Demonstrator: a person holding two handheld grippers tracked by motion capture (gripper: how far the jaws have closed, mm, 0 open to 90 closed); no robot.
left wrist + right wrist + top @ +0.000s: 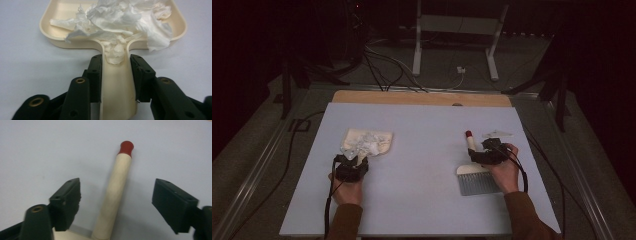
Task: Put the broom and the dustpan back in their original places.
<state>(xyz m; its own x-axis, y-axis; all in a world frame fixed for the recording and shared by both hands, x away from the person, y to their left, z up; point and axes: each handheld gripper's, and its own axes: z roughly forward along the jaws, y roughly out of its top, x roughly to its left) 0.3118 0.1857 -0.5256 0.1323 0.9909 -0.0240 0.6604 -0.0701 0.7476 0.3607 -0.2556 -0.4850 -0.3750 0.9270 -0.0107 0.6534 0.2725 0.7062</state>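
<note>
Far rim of the cream dustpan [50,27] cut off by the top edge of the left gripper view, much of its floor buried under crumpled white paper [120,22]. Near end of the dustpan's handle lost at the bottom edge. In the right gripper view, brush handle [115,192] cut by the lower edge, bristle head out of frame. From the high view, part of the brush [477,182] covered by the right hand [504,172]. Pale flat scrap [498,134] beyond that hand too small to identify, possibly paper.

Cream dustpan [62,15], red-tipped brush handle [115,192]
</note>
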